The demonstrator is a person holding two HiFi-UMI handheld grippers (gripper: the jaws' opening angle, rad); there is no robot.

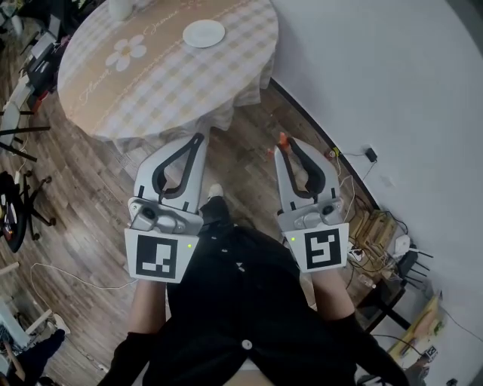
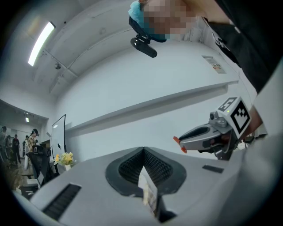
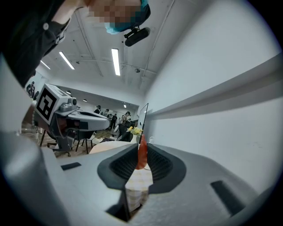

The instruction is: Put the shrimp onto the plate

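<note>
my right tongs (image 1: pixel 280 151) are pinched shut on the shrimp (image 3: pixel 142 154), a thin orange-red strip standing upright between the black pads, with orange bits showing at the tips. my left tongs (image 1: pixel 199 140) are closed too, tip to tip, with nothing in them. both point forward, side by side and a little apart, out from my dark top and over the floor (image 1: pixel 249 143), just short of the near edge of the table (image 1: pixel 98 113).

the table is round and covered by a cloth (image 1: pixel 173 75) in pale beige and white checks that hangs over the edge in folds. a tan band with faint script runs across it, and a white daisy (image 1: pixel 126 53) is printed beside the band. the plate (image 1: pixel 204 33), small and white, sits toward the far side of the table, well apart from the shrimp. a white vessel (image 1: pixel 120 7) stands at the far rim, cut off by the frame.

the floor is wood planks in mixed browns. a white wall (image 1: pixel 377 75) runs along my right with a dark skirting at its foot. low on the wall is a plug (image 1: pixel 370 154), with cables (image 1: pixel 349 181) trailing below. black chair legs (image 1: pixel 34 215) stand on my left. the right gripper view shows yellow flowers (image 3: pixel 135 130) beyond the table, people far back in the room, and strip lights (image 3: pixel 116 62) on the ceiling.
</note>
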